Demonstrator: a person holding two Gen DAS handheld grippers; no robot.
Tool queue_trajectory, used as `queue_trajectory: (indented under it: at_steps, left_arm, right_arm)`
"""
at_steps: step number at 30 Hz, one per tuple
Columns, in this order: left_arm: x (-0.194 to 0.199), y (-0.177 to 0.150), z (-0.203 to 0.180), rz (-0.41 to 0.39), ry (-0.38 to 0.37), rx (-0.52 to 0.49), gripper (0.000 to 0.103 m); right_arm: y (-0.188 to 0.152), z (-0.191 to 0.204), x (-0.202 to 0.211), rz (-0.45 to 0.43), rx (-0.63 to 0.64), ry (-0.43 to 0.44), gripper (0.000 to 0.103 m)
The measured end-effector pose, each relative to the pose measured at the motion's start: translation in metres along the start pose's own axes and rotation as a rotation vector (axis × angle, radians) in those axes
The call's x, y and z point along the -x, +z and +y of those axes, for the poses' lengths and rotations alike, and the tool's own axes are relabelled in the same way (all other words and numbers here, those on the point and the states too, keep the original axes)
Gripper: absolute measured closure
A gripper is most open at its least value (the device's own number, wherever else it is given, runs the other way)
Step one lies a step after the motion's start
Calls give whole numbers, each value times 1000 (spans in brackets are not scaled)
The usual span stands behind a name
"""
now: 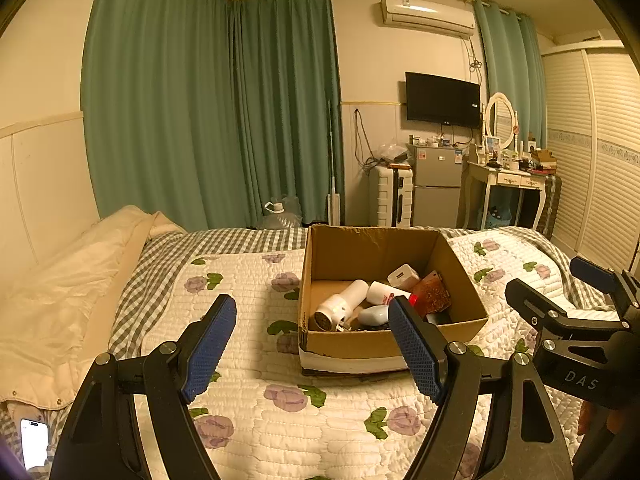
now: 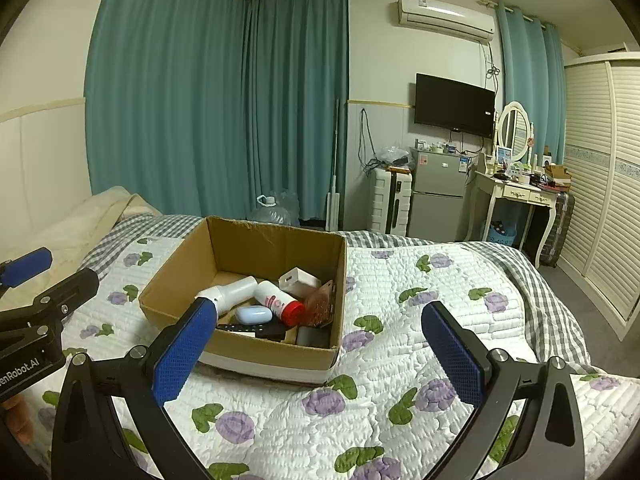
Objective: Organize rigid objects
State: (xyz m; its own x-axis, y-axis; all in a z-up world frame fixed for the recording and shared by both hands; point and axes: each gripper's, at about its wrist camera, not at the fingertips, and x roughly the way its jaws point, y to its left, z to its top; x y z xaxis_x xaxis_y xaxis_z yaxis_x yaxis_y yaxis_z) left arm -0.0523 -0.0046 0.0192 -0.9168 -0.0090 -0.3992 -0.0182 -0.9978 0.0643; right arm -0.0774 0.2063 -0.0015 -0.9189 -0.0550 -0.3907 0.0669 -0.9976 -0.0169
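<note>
A: Open brown cardboard box (image 1: 394, 342) on the white quilted bedspread with purple flowers (image 1: 280, 412), ahead of the left gripper (image 1: 312, 312) and mostly beyond its right-hand blue finger pad (image 1: 416, 354). Fingers spread wide, nothing between them.

B: Same for the right gripper (image 2: 320, 320): fingers apart, pinching nothing. Box (image 2: 240, 346) ahead, beyond and around the left-hand blue pad (image 2: 180, 354); only bedspread (image 2: 380, 380) before the right-hand one.

A: Inside, white cylindrical hair-dryer-like device (image 1: 342, 304), long axis slanted, round grille end toward the near left box corner, narrow end toward the far wall.

B: From the right wrist, same device (image 2: 230, 294) lying with its long axis across the box, one end hidden behind the pad. Beside it a white bottle with red cap (image 2: 280, 302), cap pointing toward the near right corner.

A: From the left wrist, only the bottle's white body (image 1: 386, 293) plain; cap mostly hidden behind the pad.

B: Pale blue oval case (image 2: 253, 314), white square charger (image 2: 300, 278), brown patterned wallet (image 2: 320, 304) against the right wall. Black flat remote (image 2: 240, 327) and grey block (image 2: 312, 337) by the near wall seen only from the right wrist.

A: Lit white phone (image 1: 35, 442) at the bed's edge, far outside the left-hand finger, seen only from the left wrist.
</note>
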Motion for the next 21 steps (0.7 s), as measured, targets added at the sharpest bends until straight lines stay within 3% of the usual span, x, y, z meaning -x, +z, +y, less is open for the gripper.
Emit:
queue_trajectory:
  at_steps: [21]
  left_arm:
    - [-1,0,0,2,1,-1,22]
  right_arm:
    - [-1,0,-2,11,-3,-3,0]
